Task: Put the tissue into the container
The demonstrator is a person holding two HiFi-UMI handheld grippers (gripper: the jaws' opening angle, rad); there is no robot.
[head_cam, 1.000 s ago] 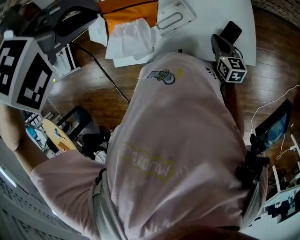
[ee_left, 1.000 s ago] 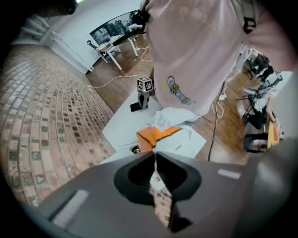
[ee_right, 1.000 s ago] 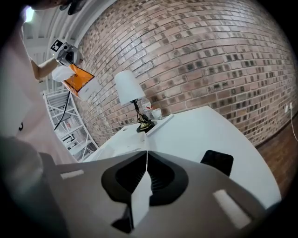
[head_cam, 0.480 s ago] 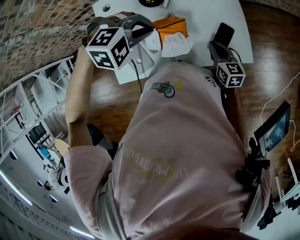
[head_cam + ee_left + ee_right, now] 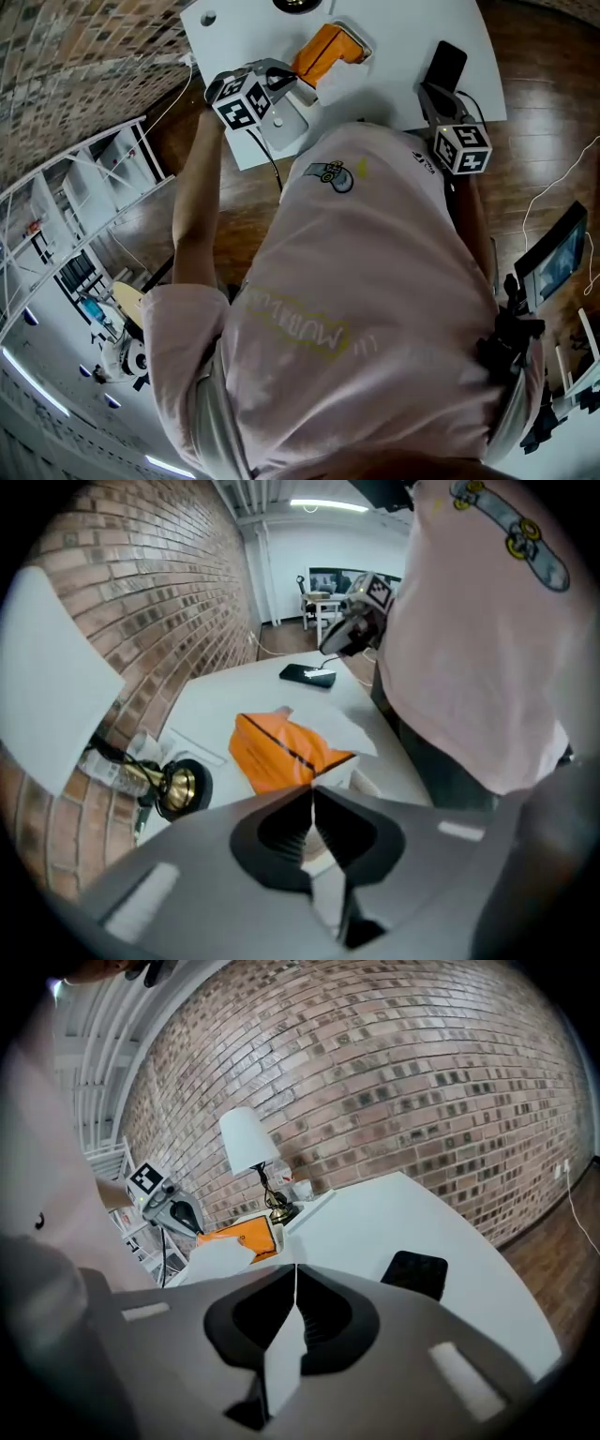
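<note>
Left gripper (image 5: 311,789) and right gripper (image 5: 292,1267) are both pressed together, empty. The tissue (image 5: 328,726) lies by the orange pack (image 5: 277,752), just beyond the left gripper, the nearer of the 2.

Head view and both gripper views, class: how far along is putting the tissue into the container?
Done: nothing visible; the white tissue lies against the orange tissue pack on the white table. In hand: nothing; the left gripper and right gripper are both shut and empty. Left: grasp the tissue, carry it to the container, which I cannot pick out confidently, and release it.
</note>
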